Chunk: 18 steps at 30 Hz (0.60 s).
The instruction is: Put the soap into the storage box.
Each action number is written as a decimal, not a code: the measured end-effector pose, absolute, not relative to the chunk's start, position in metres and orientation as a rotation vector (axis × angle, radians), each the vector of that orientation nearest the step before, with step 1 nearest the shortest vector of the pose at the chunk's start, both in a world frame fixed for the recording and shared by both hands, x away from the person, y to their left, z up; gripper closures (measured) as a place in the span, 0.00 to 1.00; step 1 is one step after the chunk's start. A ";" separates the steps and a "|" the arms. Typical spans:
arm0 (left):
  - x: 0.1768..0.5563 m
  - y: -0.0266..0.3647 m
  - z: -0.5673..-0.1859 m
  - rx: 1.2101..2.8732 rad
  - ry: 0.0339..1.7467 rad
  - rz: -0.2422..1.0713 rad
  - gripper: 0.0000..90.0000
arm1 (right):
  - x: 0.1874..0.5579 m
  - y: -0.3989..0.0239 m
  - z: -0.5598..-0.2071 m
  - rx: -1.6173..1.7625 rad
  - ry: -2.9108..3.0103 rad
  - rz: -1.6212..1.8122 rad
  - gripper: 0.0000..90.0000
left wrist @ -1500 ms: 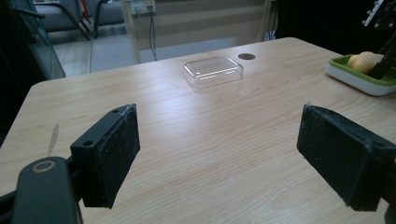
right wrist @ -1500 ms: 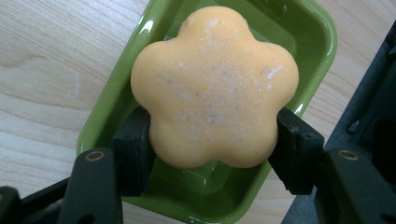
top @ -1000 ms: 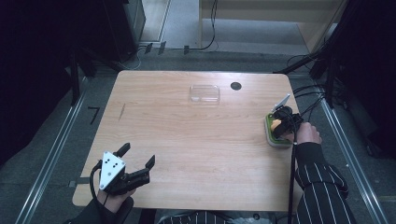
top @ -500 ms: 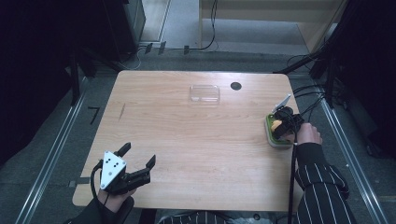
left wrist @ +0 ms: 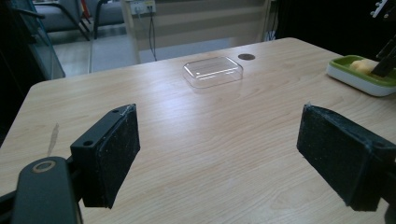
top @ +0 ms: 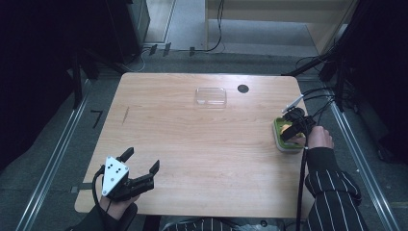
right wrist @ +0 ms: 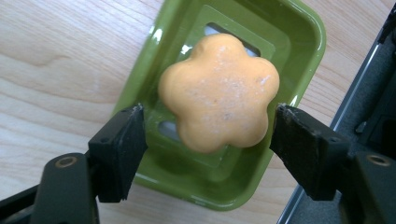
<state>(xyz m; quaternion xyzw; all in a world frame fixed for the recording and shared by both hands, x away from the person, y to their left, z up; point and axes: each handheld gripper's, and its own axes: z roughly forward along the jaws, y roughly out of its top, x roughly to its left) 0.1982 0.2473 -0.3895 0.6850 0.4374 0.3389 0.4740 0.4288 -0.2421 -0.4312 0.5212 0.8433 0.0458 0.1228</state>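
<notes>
An orange flower-shaped soap [right wrist: 219, 91] lies in a green soap dish [right wrist: 299, 28] near the table's right edge [top: 279, 142]. My right gripper [right wrist: 208, 121] points down over the dish, one jaw on each side of the soap. Its jaws have just been opening, and a small gap now shows between each pad and the soap. In the high view the right gripper [top: 294, 127] sits over the dish, with a hand behind it. My left gripper [top: 141, 160] rests at the table's front left, jaws wide open [left wrist: 219, 130] with nothing between them.
A clear plastic lid or box [top: 210, 96] lies at the far middle of the table, with a small black round hole [top: 243, 88] just to its right. Cables trail from the right gripper off the table's right side.
</notes>
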 end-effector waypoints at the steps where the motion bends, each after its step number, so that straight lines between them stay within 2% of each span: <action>1: 0.198 0.247 -0.390 1.674 1.068 0.828 0.15 | 0.427 -0.242 -0.429 1.519 2.459 0.140 0.28; 11: 0.198 0.247 -0.390 1.673 1.068 0.829 0.15 | 0.409 -0.231 -0.416 1.494 2.502 0.196 0.16; 18: 0.198 0.247 -0.389 1.672 1.071 0.828 0.15 | 0.395 -0.222 -0.412 1.483 2.543 0.220 0.13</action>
